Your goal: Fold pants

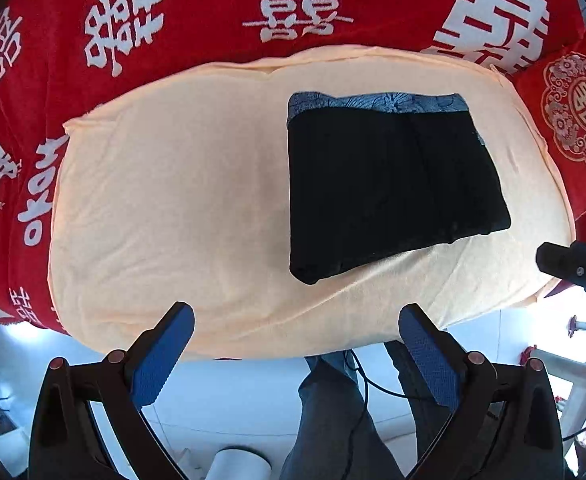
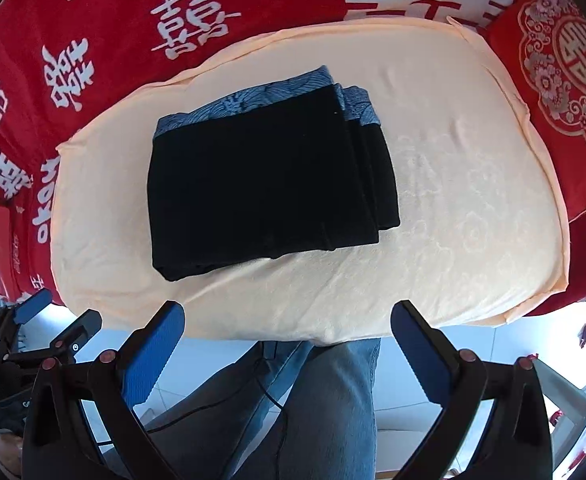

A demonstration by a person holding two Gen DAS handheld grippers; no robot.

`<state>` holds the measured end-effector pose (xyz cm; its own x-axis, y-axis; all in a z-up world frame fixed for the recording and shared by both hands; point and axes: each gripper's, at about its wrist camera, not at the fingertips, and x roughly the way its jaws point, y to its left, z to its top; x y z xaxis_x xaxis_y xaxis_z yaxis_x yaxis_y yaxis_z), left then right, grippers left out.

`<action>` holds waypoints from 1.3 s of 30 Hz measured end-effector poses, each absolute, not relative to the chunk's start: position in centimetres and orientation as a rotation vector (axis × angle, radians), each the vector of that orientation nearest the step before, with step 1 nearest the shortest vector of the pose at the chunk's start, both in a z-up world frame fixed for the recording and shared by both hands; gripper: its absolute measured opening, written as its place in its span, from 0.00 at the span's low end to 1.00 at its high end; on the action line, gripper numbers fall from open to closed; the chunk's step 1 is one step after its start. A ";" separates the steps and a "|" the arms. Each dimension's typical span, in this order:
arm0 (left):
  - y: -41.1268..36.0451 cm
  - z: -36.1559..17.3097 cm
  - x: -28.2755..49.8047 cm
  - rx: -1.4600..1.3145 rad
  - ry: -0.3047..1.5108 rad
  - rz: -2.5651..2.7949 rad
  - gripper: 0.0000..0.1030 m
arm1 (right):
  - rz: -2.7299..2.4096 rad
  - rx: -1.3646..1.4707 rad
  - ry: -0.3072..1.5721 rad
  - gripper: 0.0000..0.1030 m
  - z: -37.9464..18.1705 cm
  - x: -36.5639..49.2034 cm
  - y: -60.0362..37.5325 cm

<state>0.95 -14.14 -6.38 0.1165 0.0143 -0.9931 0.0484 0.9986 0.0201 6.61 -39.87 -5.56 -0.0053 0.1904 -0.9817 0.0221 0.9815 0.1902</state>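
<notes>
Already the pants point(image 2: 269, 176) lie as a compact black stack on the cream cloth point(image 2: 433, 208) that covers the desk, patterned blue waistband point(image 2: 253, 100) at the far edge, so the folding looks done or nearly so.

What could still go wrong, as I judge it: the layers on the stack's right side are stepped rather than flush, and a careless brush from either tool could slide the top layer off and spread the fold. The cream cloth is loose and wrinkled over the red printed cover point(image 2: 105, 32); dragging it would carry the stack along, perhaps toward the near edge where the person's legs point(image 2: 325, 392) stand.

Both tools hang above the near edge, clear of the fabric. The left hand-held gripper point(image 1: 295, 344) has its jaws spread wide with nothing between the blue pads. The right hand-held gripper point(image 2: 287, 340) stands as wide as it goes, also empty and touching nothing.
</notes>
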 end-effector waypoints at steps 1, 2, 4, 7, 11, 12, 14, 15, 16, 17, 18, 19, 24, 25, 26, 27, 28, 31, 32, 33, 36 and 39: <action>-14.1 -6.1 1.0 0.056 1.445 -0.030 1.00 | 0.132 0.162 1.573 1.00 -5.4 6.6 -39.7; -14.1 -5.9 1.0 0.057 1.440 -0.032 1.00 | 0.133 0.158 1.571 1.00 -5.2 6.6 -39.5; -14.1 -5.4 1.2 0.056 1.424 -0.035 1.00 | 0.134 0.147 1.564 1.00 -4.6 6.5 -39.1; -14.2 -4.7 1.5 0.052 1.403 -0.037 1.00 | 0.126 0.121 1.548 1.00 -3.7 6.4 -38.6; -14.2 -4.0 1.7 0.047 1.384 -0.039 1.00 | 0.116 0.117 1.536 1.00 -3.0 6.5 -38.3; -14.2 -3.9 1.7 0.046 1.381 -0.040 1.00 | 0.112 0.116 1.533 1.00 -2.8 6.6 -38.3; -14.3 -3.8 1.7 0.043 1.380 -0.042 1.00 | 0.104 0.110 1.523 1.00 -2.4 6.5 -38.2; -14.3 -3.8 1.7 0.041 1.380 -0.045 1.00 | 0.100 0.107 1.520 1.00 -2.1 6.5 -38.2; -14.4 -3.8 1.7 0.043 1.378 -0.048 1.00 | 0.094 0.106 1.515 1.00 -1.9 6.4 -38.2; -14.6 -3.7 1.7 0.048 1.375 -0.053 1.00 | 0.091 0.107 1.511 1.00 -1.8 6.4 -38.2; -14.7 -3.7 1.7 0.059 1.371 -0.058 1.00 | 0.085 0.108 1.507 1.00 -1.6 6.3 -38.2; -14.8 -3.5 1.7 0.068 1.367 -0.062 1.00 | 0.082 0.108 1.506 1.00 -1.6 6.3 -38.2; -15.3 -2.6 1.5 0.101 1.337 -0.065 1.00 | 0.061 0.097 1.493 1.00 -1.2 6.1 -38.3; -15.4 -2.4 1.4 0.107 1.330 -0.061 1.00 | 0.061 0.093 1.491 1.00 -1.1 6.1 -38.3; -15.5 -2.3 1.4 0.114 1.323 -0.056 1.00 | 0.062 0.086 1.489 1.00 -1.0 6.2 -38.3; -15.5 -2.1 1.3 0.119 1.316 -0.046 1.00 | 0.063 0.074 1.485 1.00 -0.9 6.3 -38.3; -15.6 -2.0 1.3 0.119 1.312 -0.039 1.00 | 0.065 0.065 1.482 1.00 -0.9 6.3 -38.2; -15.7 -1.7 1.2 0.102 1.305 -0.013 1.00 | 0.084 0.044 1.469 1.00 -0.5 6.5 -38.3; -15.8 -1.6 1.2 0.094 1.307 -0.010 1.00 | 0.093 0.040 1.466 1.00 -0.5 6.6 -38.4; -16.0 -1.6 1.3 0.089 1.310 -0.001 1.00 | 0.106 0.032 1.463 1.00 -0.4 6.6 -38.5; -16.8 -1.3 1.3 0.074 1.310 0.029 1.00 | 0.128 -0.002 1.457 1.00 -0.1 6.5 -38.8; -17.7 -1.1 1.3 0.063 1.314 0.045 1.00 | 0.153 -0.026 1.446 1.00 0.1 6.3 -39.3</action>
